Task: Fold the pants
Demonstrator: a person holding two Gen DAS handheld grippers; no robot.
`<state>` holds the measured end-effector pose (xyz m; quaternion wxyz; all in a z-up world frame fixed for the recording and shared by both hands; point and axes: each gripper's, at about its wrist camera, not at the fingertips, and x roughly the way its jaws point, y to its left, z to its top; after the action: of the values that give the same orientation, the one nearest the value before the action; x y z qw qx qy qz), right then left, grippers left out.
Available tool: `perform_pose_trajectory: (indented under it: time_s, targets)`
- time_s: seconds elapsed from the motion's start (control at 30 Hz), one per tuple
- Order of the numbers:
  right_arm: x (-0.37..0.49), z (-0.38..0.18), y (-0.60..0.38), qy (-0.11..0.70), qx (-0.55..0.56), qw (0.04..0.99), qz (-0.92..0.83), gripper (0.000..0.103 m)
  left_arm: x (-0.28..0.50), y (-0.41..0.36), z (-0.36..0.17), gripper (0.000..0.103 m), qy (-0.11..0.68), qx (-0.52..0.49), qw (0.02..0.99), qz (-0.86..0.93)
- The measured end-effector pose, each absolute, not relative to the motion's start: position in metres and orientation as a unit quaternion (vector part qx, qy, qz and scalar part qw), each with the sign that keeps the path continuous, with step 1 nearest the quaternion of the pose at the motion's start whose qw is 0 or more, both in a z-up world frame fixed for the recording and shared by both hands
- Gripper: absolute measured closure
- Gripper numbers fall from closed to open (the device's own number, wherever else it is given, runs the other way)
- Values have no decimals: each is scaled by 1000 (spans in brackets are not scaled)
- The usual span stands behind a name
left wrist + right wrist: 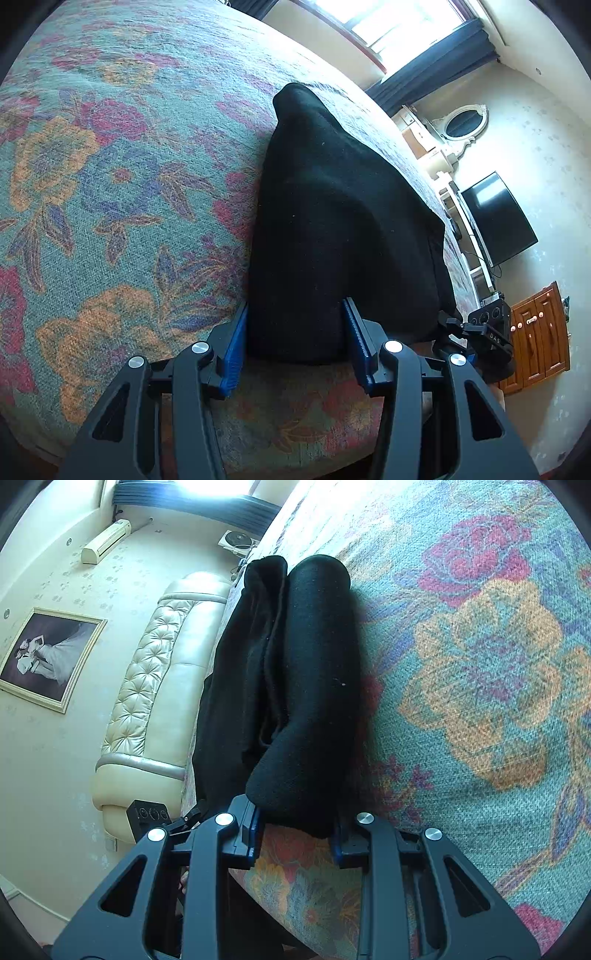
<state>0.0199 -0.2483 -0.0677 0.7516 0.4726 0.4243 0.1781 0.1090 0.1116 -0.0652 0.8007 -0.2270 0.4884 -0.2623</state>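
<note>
The black pants (332, 229) lie on the bed with the flowered cover (110, 184), near its edge. In the left wrist view they fill the middle of the frame; in the right wrist view (295, 683) they run from the top centre down to the tongs, already doubled, with a thick rounded fold on the right and looser layers on the left.

Your left tongs (295, 343) stand spread wide, with the near end of the pants between the two blue pads (236, 347), and they do not seem to press the cloth. Your right tongs (295, 830) also stand around the near end of the roll; the cloth covers the pads, so I cannot tell whether they pinch it or only stand beside it.

I judge that the step in hand is to take the near end and carry it over for the next fold. To do it well, take all layers together, not only the upper one, because the loose layers on the left of the right wrist view can slip out. Close both tongs at the same depth, lift evenly, and keep the edges in one line. The pants lie close to the bed edge, so do not pull them toward you.
</note>
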Motion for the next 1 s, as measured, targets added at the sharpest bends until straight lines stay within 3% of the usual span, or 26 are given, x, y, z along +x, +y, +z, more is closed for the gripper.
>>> perform_pose_trajectory:
  time_s: [0.23, 0.3, 0.37, 0.53, 0.7, 0.8, 0.9, 0.97, 1.0]
  targets:
    - [13, -67, -254, 424, 477, 750, 174, 77, 109, 112, -63, 53, 488, -227, 800, -266]
    - [12, -65, -256, 426, 478, 749, 172, 77, 108, 114, -62, 47, 488, -226, 800, -265]
    - [8, -63, -257, 426, 478, 750, 167, 77, 104, 115, -59, 36, 486, -214, 808, -257]
    - [-8, -66, -270, 420, 497, 743, 158, 74, 83, 110, -47, 17, 473, -128, 845, -214]
    - [-37, -68, -289, 395, 525, 741, 141, 71, 64, 103, -43, 17, 473, -64, 865, -152]
    - [-56, -66, -294, 381, 534, 744, 127, 63, 50, 99, -42, 17, 465, -54, 874, -129]
    - [-69, -53, -284, 385, 496, 770, 112, 41, 39, 90, -37, 17, 455, -35, 882, -114]
    - [-74, -41, -269, 400, 446, 795, 95, 20, 32, 81, -29, 17, 443, -20, 890, -108]
    - [-76, -35, -260, 407, 416, 809, 83, 17, 29, 77, -26, 17, 437, -12, 893, -103]
